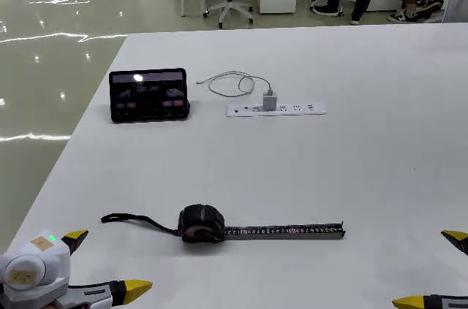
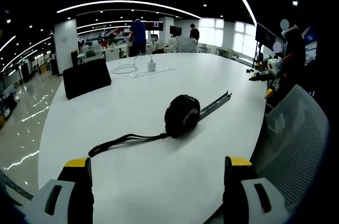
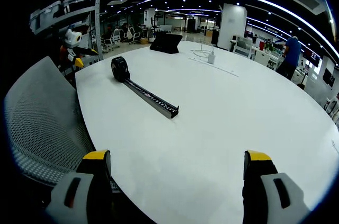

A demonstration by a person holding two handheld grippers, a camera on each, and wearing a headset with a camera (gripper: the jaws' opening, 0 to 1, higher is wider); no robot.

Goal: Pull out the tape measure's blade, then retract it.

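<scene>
A black tape measure (image 1: pixel 201 223) lies on the white table (image 1: pixel 351 163) near the front edge, its blade (image 1: pixel 285 232) pulled out to the right and its wrist strap (image 1: pixel 131 219) trailing left. In the left gripper view the tape measure (image 2: pixel 181 115) sits ahead of the open left gripper (image 2: pixel 158 167), apart from it. My left gripper (image 1: pixel 110 265) is at the bottom left of the head view. The right gripper (image 1: pixel 446 269) is open at the bottom right, well clear of the blade's tip (image 3: pixel 172 110). The case (image 3: pixel 120 68) lies far left in the right gripper view.
A dark tablet (image 1: pixel 148 94) stands at the back left of the table. A white power strip (image 1: pixel 276 109) with a charger and coiled cable (image 1: pixel 230 82) lies behind the tape. A mesh chair (image 3: pixel 42 123) stands by the table edge. People and office chairs are in the background.
</scene>
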